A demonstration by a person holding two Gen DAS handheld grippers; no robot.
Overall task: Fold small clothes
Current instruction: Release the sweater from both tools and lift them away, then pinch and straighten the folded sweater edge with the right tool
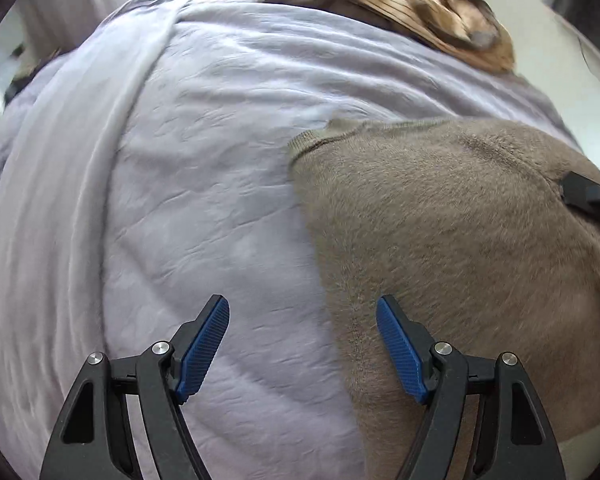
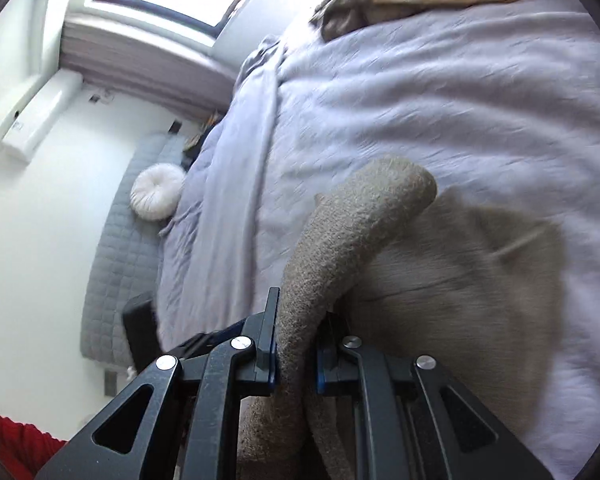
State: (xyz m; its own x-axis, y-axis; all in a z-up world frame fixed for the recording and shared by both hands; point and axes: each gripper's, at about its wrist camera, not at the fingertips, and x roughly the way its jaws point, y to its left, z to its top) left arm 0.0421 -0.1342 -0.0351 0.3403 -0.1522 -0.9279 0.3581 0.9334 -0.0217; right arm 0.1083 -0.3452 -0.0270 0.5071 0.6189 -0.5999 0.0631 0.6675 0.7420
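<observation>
Right now the right gripper [image 2: 296,344] has its fingers pinched on a rolled edge of the taupe knit sweater [image 1: 440,220], and that strip of fabric arches up and away ahead of the fingers before dropping back to the garment's body. The rest of the sweater lies on the lavender bedsheet [image 1: 204,168], spread ahead and to the right of the left gripper [image 1: 303,344], whose blue-padded fingers [image 1: 204,352] are spread wide with nothing between them, hovering over the sweater's left edge.

To do this fold well, I judge the right gripper should carry the pinched part across the body in one smooth arc and lay it flat, not drag it, since the fuzzy knit will likely cling to the sheet and bunch. The left gripper looks well placed to come down on the near edge and pin it, so the body does not slide along with the pull. Release only once the layer lies square.

Beyond the fingers, a heap of brown and tan striped clothes [image 1: 432,12] sits at the far side of the bed, well apart from the sweater. A long ridge of bunched sheet [image 2: 256,128] runs left of the work area; it could snag a wide sweep. A round white cushion [image 2: 158,192] and a grey quilted headboard [image 2: 116,264] lie farther left, out of the way.
</observation>
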